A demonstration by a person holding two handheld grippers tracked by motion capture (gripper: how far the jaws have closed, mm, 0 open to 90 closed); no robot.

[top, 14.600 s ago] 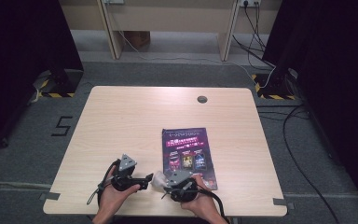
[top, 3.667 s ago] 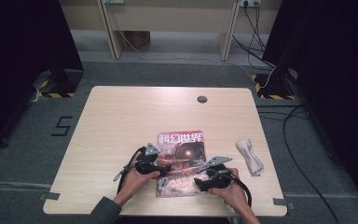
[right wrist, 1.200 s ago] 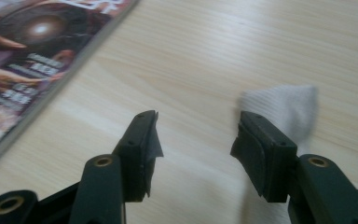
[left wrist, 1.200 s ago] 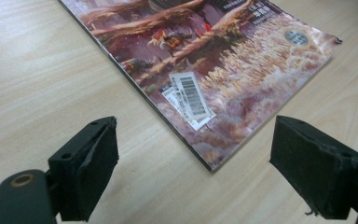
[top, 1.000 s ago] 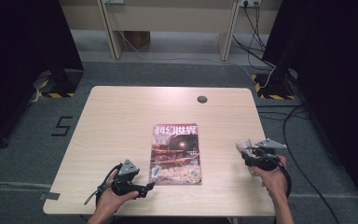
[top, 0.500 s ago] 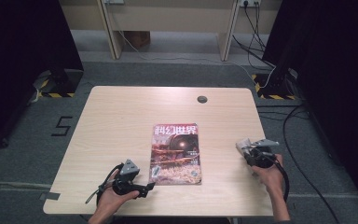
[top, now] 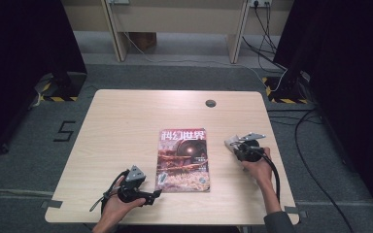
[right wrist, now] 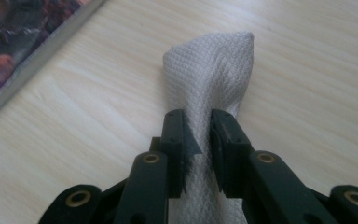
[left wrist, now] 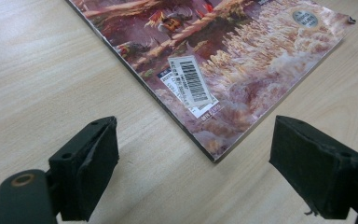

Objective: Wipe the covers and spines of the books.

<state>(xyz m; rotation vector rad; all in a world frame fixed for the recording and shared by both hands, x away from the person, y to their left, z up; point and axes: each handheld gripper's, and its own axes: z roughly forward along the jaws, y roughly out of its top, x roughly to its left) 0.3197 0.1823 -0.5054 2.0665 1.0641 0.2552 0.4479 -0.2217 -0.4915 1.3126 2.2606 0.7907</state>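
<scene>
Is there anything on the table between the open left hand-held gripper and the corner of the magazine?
Nothing visible: bare table lies between the open left hand-held gripper and the magazine corner.

Your left gripper (top: pixel 151 195) is black, topped by a grey three-cornered plate, and a black cable loops from its left side. Your right gripper (top: pixel 234 147) matches it, its cable trailing along your forearm to a dark sleeve cuff. Up close, each black arm carries a brass-coloured rivet, and the jaw pads look worn.
</scene>
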